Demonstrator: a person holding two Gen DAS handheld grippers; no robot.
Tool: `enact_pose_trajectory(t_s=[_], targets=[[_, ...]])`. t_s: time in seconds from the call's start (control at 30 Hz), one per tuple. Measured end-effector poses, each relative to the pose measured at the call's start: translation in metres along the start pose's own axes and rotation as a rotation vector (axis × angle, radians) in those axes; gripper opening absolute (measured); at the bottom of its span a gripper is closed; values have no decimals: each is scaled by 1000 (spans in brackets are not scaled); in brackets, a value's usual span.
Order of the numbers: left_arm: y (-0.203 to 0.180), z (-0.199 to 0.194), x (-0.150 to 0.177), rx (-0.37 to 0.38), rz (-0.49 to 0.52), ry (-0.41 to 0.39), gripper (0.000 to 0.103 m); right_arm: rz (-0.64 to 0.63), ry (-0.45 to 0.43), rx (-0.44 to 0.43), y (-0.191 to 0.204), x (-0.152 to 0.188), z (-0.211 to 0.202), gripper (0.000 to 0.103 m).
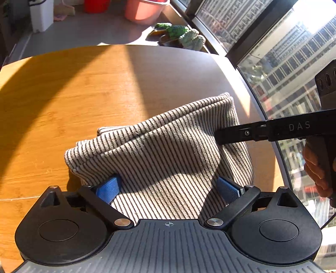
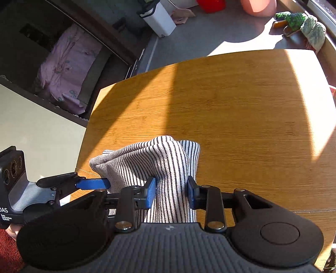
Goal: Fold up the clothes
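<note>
A striped grey-and-black garment, folded into a thick bundle, lies on the wooden table. My left gripper has its blue pads wide apart, and the cloth lies loosely between them. My right gripper has its blue pads pressed on a bunch of the striped garment. The right gripper reaches in from the right in the left wrist view, its tip at the bundle's right side. The left gripper's blue finger shows at the left in the right wrist view, beside the cloth.
Knitted green slippers lie on the floor by the window. A pink tub, a red bucket and a white bin stand beyond the table. A lilac cloth lies on a dark shelf at the left.
</note>
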State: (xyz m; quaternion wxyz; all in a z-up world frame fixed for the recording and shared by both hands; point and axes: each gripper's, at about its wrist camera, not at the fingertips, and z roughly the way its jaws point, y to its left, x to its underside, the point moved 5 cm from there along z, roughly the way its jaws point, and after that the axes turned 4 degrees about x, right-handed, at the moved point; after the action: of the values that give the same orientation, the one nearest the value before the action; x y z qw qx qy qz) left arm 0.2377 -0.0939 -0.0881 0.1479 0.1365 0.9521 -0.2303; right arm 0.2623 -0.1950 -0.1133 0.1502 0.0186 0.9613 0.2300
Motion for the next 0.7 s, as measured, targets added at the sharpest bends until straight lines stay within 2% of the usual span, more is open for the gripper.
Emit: enact_pose_trajectory(t_s=[0.13,0.2,0.27,0.37,0.5,0.53,0.63,0.67,0.7], targets=[[2,1,-2,9,18,-7,101,25,30,33,-7,-2,21,35],[2,-6,-2,18,36,-12,100,-15,17,59,-6,-2,23,46],[4,-17,-2,41,43,-22,99,-34,11,69,-5,-2,24,48],[5,-48,-5,72,58,-80,98,-42,8,69,-4,-3,26,48],[-6,-70,-24,-1,192,-147,98,-75,-6,83,-2,-2,25,51],[-14,-71,-30,-43,247,-148,98,-82,-9,87,-1,-2,25,52],[-17,-38,-45,-103,339,-79,98,-67,-11,83,-4,-1,23,54],[-16,-23,-46,-116,363,-39,94,-60,-11,81,-6,-1,23,56],[-15,-8,-47,-129,386,2,83,-46,-11,77,-7,0,22,56]])
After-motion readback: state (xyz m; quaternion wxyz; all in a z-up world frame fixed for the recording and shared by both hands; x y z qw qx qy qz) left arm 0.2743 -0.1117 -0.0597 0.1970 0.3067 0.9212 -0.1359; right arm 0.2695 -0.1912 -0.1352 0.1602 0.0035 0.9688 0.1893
